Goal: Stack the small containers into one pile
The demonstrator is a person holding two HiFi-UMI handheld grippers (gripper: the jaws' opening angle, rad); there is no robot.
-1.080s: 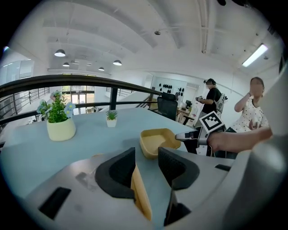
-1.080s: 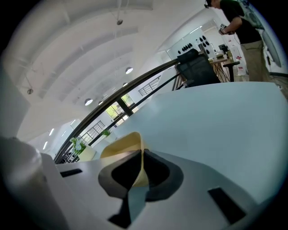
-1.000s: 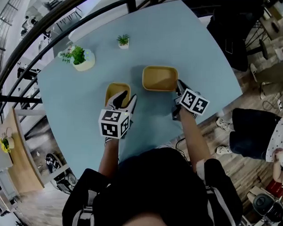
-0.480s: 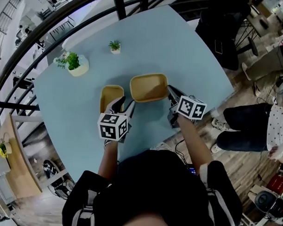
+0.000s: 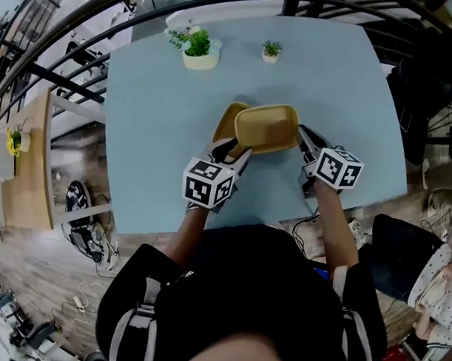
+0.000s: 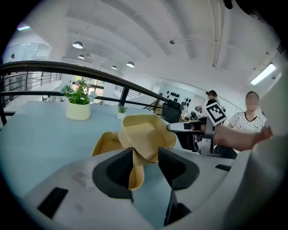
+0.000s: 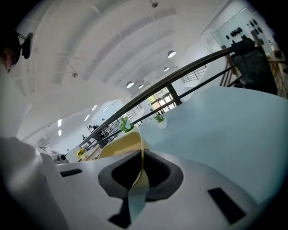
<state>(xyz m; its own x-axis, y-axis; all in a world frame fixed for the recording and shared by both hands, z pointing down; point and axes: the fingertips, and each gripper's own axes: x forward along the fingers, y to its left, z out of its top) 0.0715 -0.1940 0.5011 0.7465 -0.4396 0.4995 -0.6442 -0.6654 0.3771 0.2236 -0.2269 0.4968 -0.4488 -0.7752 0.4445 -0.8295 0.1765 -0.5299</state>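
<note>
Over the pale blue tabletop [image 5: 161, 144], the right gripper [image 5: 304, 136] has its jaws pressed together on the thin side wall of the larger tan rounded-rectangular plastic container [image 5: 266, 128]. That container hangs tilted above, and partly over, the smaller tan plastic container [image 5: 226, 126], which appears to rest on the table. The left gripper [image 5: 237, 151] has its jaws spread; the smaller container's near wall stands between them, against one pad and clear of the other. A one-sided pinch on a thin rim could let the larger container swing or slip. Since it looks wider than the one below, it may also perch crooked or shove the smaller one away, and so loose a hold would hardly stop that. Only the left gripper view shows the larger container's corner dipping between the spread jaws, where it could catch; from the head view this cannot be made out. Only the right gripper view shows the pinch itself.
</note>
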